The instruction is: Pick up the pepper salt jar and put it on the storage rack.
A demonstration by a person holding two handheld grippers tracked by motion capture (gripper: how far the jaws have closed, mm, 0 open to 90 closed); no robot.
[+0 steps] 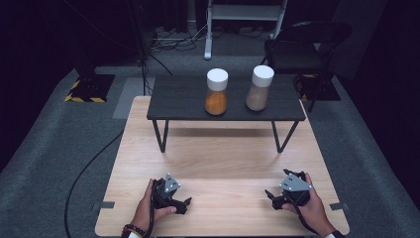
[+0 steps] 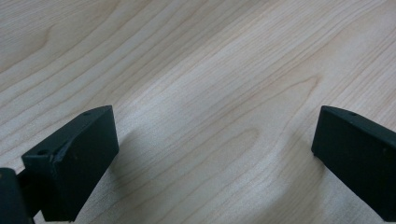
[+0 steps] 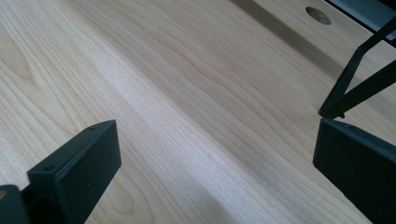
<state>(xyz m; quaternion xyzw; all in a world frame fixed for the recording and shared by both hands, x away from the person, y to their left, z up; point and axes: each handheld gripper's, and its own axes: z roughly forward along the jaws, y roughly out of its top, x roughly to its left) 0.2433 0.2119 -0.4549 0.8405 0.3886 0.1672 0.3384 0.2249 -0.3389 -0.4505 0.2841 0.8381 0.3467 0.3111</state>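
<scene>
While both hands rest low in the frame on the wooden counter point(image 1: 218, 158), the left gripper point(image 1: 184, 204) and right gripper point(image 1: 271, 196) have fingers point(image 2: 74, 163) spread wide, holding nothing, bare wood between them. Well apart, at upper centre, the orange jar point(image 1: 216, 92) and beige jar point(image 1: 260, 88) stand upright on a black shelf point(image 1: 178, 104).

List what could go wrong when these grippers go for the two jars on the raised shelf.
Both jars, orange-filled and beige-filled, are tall and stand close together on the dark shelf; nudging one may topple it into the other. The left gripper and right gripper start low, so either might clip the shelf edge.
</scene>
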